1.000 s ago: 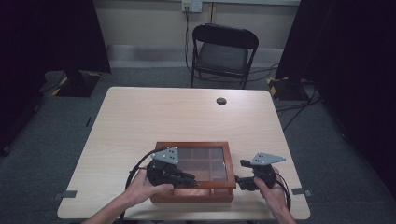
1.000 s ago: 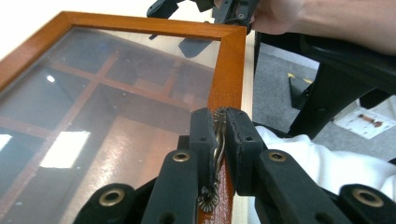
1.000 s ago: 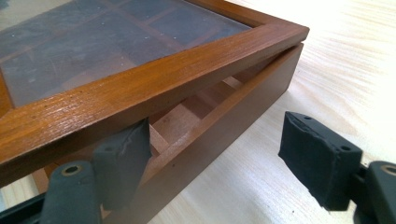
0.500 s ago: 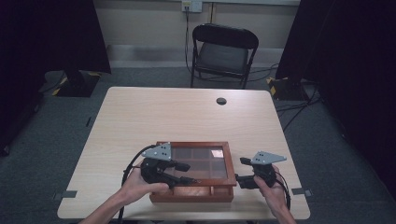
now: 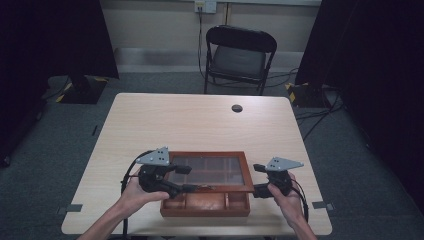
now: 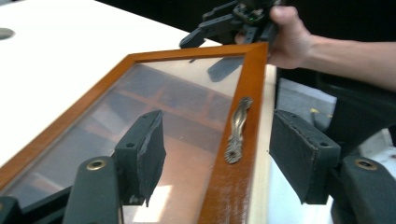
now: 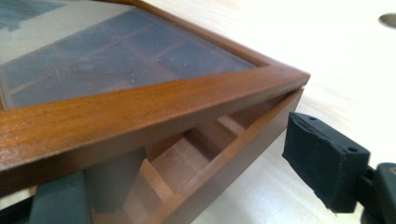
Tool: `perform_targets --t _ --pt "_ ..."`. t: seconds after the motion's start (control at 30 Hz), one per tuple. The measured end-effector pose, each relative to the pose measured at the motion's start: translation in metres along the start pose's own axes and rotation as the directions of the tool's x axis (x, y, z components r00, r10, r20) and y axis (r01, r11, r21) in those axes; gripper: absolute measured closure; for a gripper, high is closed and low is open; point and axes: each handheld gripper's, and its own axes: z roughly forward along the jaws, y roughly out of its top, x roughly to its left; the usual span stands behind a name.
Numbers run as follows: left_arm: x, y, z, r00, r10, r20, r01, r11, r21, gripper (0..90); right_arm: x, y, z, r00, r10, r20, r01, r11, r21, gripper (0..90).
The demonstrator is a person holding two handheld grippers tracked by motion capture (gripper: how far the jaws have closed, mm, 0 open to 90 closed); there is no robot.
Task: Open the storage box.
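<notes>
High view: the box (image 5: pixel 205 202) sits on the surface (image 5: pixel 200 120), between both hand-held grippers.
Lid (image 5: pixel 210 170): part raised, front edge up, to bare the compartments.
Left hand-held gripper (image 6: pixel 219 154): released; jaws have just been opening, astride the lid's front rail and handle (image 6: pixel 237 128), no pad pressing.
Right hand-held gripper (image 7: pixel 201 182): open; one jaw under the lid's corner, likely propping it, the other outside the box wall.
Materials: reddish polished wood frame, glass pane, ornate brass handle, foam-like black pads.
</notes>
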Motion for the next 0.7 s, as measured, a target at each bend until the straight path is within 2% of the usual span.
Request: perform_targets --t 0.13,0.2,0.37,0.43,0.57,0.63,0.7 --pt "0.002 -0.001 -0.004 0.9998 0.006 -0.016 -0.006 1.0000 -0.002 33.8 0.001 0.008 -0.001 0.9999 0.002 0.014 -0.002 1.000 -0.011 19.3" --pt "0.003 -0.001 -0.007 0.9999 0.002 -0.014 -0.002 1.0000 -0.007 33.8 -0.001 0.012 -0.001 0.9999 0.010 0.005 -0.010 1.000 -0.024 19.3" --pt "0.006 0.000 -0.014 0.9987 0.014 -0.048 -0.015 0.9997 -0.021 32.5 -0.004 0.021 0.001 0.9999 0.010 -0.004 -0.010 1.000 -0.029 19.3" --pt "0.008 -0.001 -0.016 0.9986 0.010 -0.053 -0.012 0.9995 -0.028 32.0 -0.004 0.023 0.001 0.9999 0.008 0.009 -0.007 0.999 -0.032 20.1" --pt "0.012 -0.004 -0.018 0.9958 0.017 -0.090 -0.020 0.9993 -0.032 28.2 -0.005 0.029 0.000 0.9997 0.007 0.023 -0.006 0.999 -0.047 22.5" --pt "0.017 -0.008 -0.019 0.9959 -0.007 -0.090 0.003 0.9991 -0.043 27.9 -0.006 0.034 0.000 0.9997 0.008 0.023 -0.006 0.999 -0.053 23.7" --pt "0.020 -0.010 -0.019 0.9943 -0.007 -0.107 0.002 0.9989 -0.047 28.0 -0.007 0.037 0.000 0.9997 0.012 0.020 -0.011 0.998 -0.057 23.7"
